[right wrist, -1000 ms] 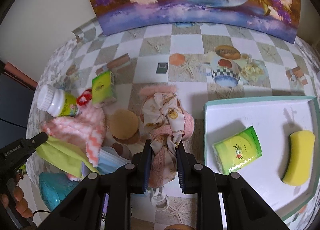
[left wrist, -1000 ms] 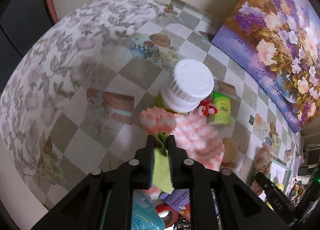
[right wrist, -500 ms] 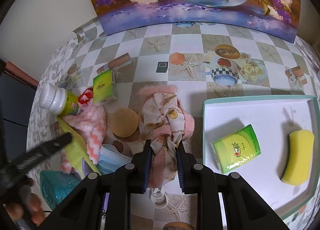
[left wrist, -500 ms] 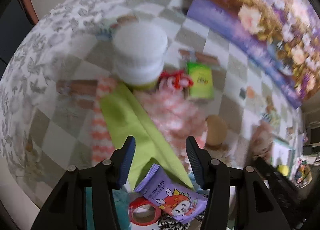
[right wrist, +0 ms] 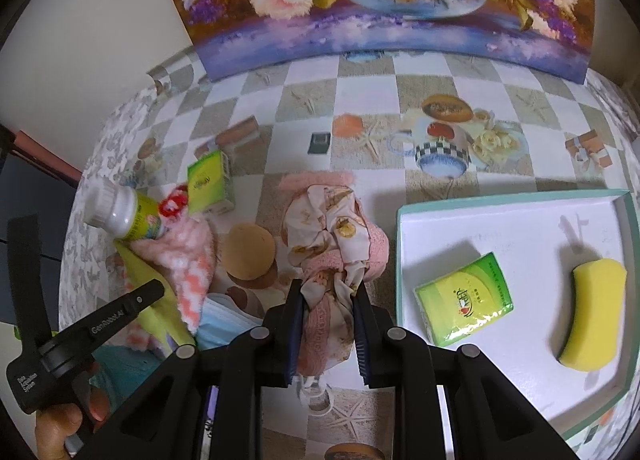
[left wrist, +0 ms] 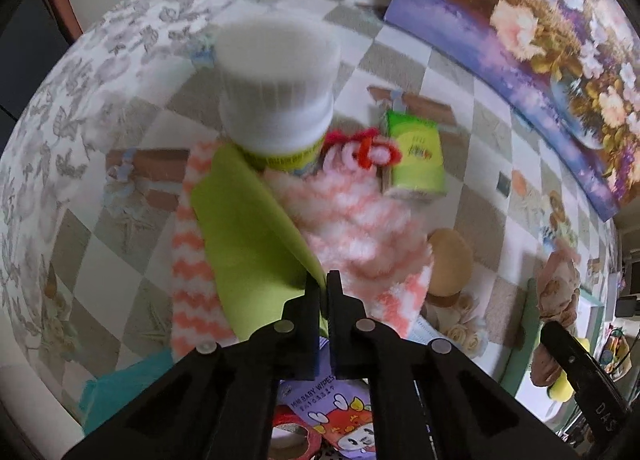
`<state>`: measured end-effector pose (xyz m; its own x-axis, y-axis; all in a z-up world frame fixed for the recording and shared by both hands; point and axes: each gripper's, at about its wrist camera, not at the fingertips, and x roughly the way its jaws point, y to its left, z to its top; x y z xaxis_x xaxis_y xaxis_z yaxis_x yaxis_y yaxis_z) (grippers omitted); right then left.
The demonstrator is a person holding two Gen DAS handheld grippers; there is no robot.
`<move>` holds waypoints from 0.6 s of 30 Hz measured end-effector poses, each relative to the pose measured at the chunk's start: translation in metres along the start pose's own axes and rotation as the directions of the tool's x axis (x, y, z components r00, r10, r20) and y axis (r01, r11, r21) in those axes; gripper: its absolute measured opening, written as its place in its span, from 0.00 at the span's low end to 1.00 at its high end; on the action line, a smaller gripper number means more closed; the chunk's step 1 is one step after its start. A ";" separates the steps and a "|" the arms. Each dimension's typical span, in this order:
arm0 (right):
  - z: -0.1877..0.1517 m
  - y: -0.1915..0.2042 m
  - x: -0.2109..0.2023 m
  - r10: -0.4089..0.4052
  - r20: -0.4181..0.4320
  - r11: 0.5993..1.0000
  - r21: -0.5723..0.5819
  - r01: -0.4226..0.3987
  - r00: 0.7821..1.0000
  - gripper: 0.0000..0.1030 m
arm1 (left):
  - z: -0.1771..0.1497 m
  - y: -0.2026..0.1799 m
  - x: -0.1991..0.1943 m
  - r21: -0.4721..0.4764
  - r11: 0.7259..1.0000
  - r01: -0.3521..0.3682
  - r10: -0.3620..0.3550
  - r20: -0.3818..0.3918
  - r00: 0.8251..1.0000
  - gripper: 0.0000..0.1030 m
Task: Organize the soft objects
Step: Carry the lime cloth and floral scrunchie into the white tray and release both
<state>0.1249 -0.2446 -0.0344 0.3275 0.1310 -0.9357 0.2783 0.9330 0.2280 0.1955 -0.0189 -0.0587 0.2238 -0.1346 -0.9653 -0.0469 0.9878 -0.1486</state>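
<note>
The green cloth lies on the fuzzy pink sock beside the white-capped bottle, our left claw pinching its edge, and we could knock that bottle over if we tug.

Quick tally of the table: two green tissue packs, one out by the bottle and one in the tray. One white-capped bottle, one yellow sponge, one round tan puff, one lime cloth, one pink-and-white fuzzy towel. One floral scarf on one pink cloth, one blue face mask, one purple wipes pack, one white tray, one flower painting.
</note>
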 end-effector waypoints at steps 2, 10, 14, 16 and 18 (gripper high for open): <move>0.002 0.001 -0.008 0.006 0.021 1.000 -0.003 -0.006 1.000 0.23 | 0.002 0.001 -0.012 -0.003 1.000 0.018 -0.018 0.029 0.999 0.02; 0.008 -0.003 -0.046 0.034 0.107 0.999 0.013 -0.035 0.994 0.23 | 0.007 -0.007 -0.084 0.024 0.997 0.074 -0.077 0.202 0.976 0.02; 0.009 -0.015 -0.067 0.012 0.149 0.999 0.038 -0.018 0.989 0.23 | 0.002 -0.023 -0.121 0.078 0.991 0.108 -0.126 0.280 0.952 0.02; 0.010 -0.026 -0.078 -0.019 0.166 0.998 0.056 0.009 0.986 0.23 | -0.004 -0.039 -0.136 0.122 0.985 0.125 -0.157 0.305 0.940 0.02; 0.010 -0.038 -0.085 -0.053 0.174 0.996 0.074 0.041 0.983 0.23 | -0.009 -0.056 -0.141 0.166 0.977 0.130 -0.177 0.311 0.934 0.02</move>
<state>0.0961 -0.2944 0.0393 0.4647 0.0207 -0.8852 0.3575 0.9102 0.2089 0.1578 -0.0565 0.0835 0.5198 -0.2764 -0.8083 0.1448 0.9610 -0.2355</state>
